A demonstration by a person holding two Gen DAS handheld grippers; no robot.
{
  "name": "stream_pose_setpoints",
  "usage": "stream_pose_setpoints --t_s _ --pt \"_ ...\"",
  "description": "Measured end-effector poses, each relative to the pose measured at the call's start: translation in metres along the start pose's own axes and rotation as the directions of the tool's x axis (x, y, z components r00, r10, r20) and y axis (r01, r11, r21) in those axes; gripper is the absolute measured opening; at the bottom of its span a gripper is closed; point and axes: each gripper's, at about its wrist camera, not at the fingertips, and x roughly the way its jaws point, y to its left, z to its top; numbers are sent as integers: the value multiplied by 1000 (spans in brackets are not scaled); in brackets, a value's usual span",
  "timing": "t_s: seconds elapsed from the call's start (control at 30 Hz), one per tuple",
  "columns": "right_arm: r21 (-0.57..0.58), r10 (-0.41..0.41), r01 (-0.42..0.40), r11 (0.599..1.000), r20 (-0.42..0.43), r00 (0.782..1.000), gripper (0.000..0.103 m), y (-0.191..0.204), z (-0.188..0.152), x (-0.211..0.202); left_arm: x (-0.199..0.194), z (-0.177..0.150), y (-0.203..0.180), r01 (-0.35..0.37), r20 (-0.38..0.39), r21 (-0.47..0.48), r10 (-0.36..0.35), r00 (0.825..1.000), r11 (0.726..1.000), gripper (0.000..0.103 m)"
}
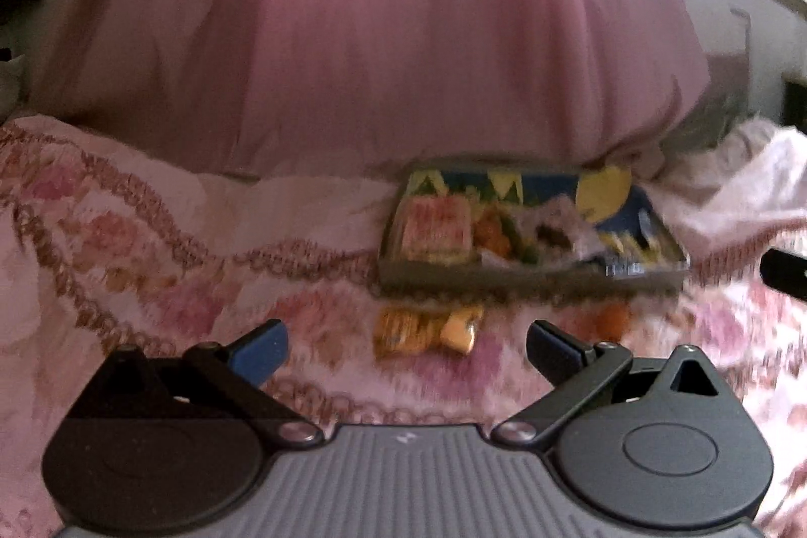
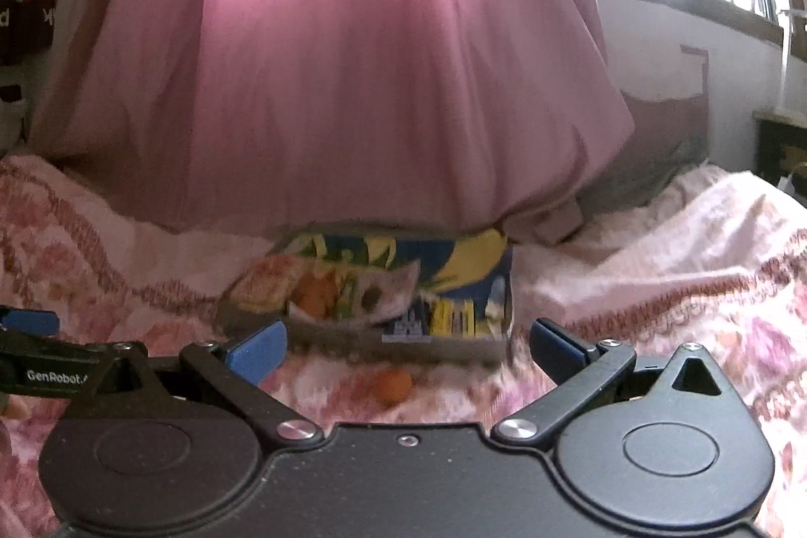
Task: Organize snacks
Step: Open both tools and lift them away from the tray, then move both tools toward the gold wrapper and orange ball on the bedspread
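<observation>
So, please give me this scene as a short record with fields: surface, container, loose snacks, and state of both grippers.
surface: floral pink bedcover, with a pink curtain behind
container: shallow box with a blue and yellow inside, lying on the bedcover, already holding several snack packets
loose snacks: yellow-orange wrapped snack in front of the box; small round orange snack also in front of it
left gripper: open, empty, facing the yellow-orange wrapped snack
right gripper: open, empty, facing the small round orange snack
image quality: blurred, labels not readable
</observation>
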Motion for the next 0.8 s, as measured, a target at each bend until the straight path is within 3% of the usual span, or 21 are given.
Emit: stream_pose_setpoints --t_s 0.3,0.8 --pt "27 -5 9 1000 -128 992 102 -3 -18 -6 -12 -22 -2 -26 -95 42 30 995 999 103" --pt "-23 18 -23 999 -184 983 102 12 -23 10 4 -26 -3 -42 -195 57 52 979 997 103"
